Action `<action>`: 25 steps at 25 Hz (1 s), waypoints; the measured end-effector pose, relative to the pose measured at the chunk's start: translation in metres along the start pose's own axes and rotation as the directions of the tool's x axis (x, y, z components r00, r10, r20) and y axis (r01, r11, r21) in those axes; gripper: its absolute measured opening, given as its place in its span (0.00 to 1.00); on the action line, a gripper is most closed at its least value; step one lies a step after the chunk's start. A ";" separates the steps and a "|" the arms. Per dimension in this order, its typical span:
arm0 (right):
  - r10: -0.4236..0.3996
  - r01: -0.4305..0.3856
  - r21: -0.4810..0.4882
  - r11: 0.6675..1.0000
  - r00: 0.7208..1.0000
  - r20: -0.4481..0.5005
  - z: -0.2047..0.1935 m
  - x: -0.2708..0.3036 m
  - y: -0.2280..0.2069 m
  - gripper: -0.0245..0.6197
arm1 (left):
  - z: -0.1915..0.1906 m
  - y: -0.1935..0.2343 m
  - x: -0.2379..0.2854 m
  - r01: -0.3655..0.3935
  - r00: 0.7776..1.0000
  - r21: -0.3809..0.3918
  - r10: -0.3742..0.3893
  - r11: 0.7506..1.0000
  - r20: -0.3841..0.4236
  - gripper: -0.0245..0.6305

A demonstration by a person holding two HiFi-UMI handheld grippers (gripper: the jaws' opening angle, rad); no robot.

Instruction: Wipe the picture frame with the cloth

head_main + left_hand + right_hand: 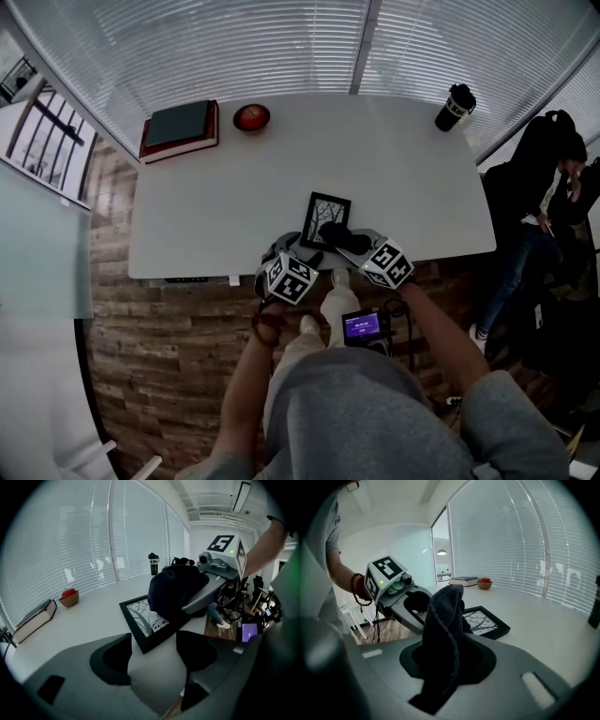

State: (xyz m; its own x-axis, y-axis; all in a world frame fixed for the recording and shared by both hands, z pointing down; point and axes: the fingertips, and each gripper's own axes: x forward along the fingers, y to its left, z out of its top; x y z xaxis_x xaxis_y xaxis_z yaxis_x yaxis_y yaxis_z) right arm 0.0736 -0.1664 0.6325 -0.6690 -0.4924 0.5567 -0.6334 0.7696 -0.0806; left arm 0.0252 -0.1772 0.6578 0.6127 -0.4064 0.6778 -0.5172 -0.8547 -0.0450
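A black picture frame (326, 217) with a tree print lies flat near the table's front edge. Its near corner (142, 641) sits between the jaws of my left gripper (154, 638), and both pads touch its edges. My right gripper (451, 641) is shut on a dark cloth (444, 634), which hangs bunched out of the jaws. The cloth (176, 591) rests on the right part of the frame's glass and hides that side. In the head view my left gripper (298, 249) and right gripper (354, 242) meet at the frame's lower edge.
At the table's back left lie a red and dark book (180, 128) and a bowl with a red apple (251, 117). A black tumbler (455, 107) stands back right. A person (539, 192) is beside the table's right end. A lit device (364, 326) hangs below the table's edge.
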 end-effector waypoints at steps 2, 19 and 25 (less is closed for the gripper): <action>0.008 -0.008 0.005 1.000 1.000 0.000 0.000 0.000 0.002 0.19 | 0.000 0.000 -0.001 -0.001 1.000 0.000 0.001 1.000 0.000 0.51; 0.201 -0.216 0.151 0.965 0.973 0.114 0.024 -0.033 -0.002 0.19 | 0.003 -0.002 0.000 -0.002 1.000 0.013 0.002 1.000 0.011 0.51; -0.013 0.008 0.048 0.999 0.994 0.106 0.048 -0.035 -0.091 0.19 | 0.003 -0.003 0.001 -0.005 1.000 0.019 0.004 1.000 0.015 0.51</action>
State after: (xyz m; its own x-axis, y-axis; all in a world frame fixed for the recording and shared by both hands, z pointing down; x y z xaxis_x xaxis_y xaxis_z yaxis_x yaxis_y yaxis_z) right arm 0.1363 -0.2386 0.5810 -0.6986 -0.5424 0.4667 -0.6563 0.7456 -0.1159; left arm 0.0293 -0.1760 0.6563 0.6194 -0.4150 0.6665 -0.5088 -0.8587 -0.0618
